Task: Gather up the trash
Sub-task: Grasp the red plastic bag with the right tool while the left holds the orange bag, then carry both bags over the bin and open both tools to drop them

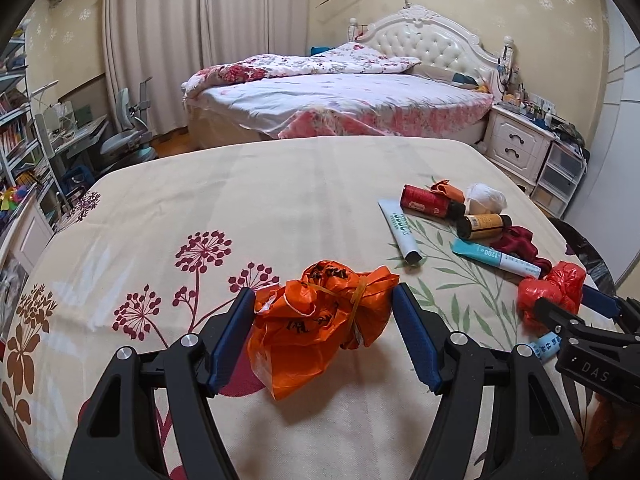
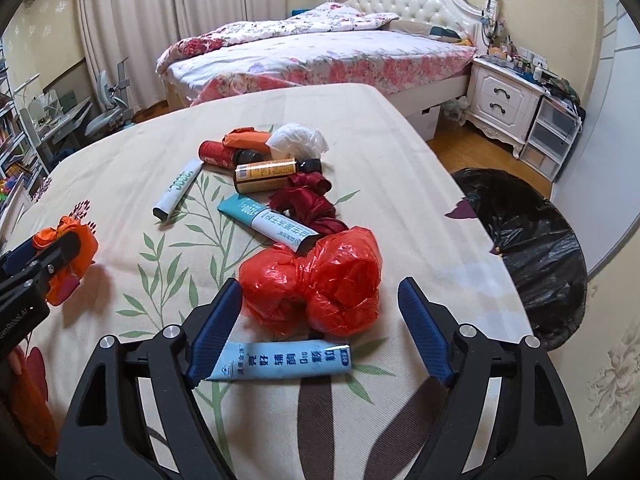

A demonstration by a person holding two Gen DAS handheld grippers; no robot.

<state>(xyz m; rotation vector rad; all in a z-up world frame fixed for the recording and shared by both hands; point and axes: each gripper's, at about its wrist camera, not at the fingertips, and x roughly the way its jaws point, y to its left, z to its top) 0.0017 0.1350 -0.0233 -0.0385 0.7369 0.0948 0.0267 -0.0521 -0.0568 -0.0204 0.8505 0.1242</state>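
On the black body of my right claw (image 1: pixel 560 304) I read "DAS". My left claw (image 2: pixel 40 256) shows "enRobot.AI" along its side. The teal tube (image 2: pixel 266 218) carries "1200". The light blue tube (image 2: pixel 280 364) bears Chinese characters I cannot make out for certain.

1. Both views bright, soft daylight w/ a warm yellowish cast; curtains (image 1: pixel 168 40) glow pale, so light seems to come thru them.
2. Shadows soft: a dim patch under the orange bag (image 1: pixel 320 320), another beside the red bag (image 2: pixel 316 284).
3. Mild glare on the headboard (image 2: pixel 404 4) (tufting still readable).
4. Strong fisheye bending; black vignette in corners.
5. Centre sharp, edges slightly smeared.
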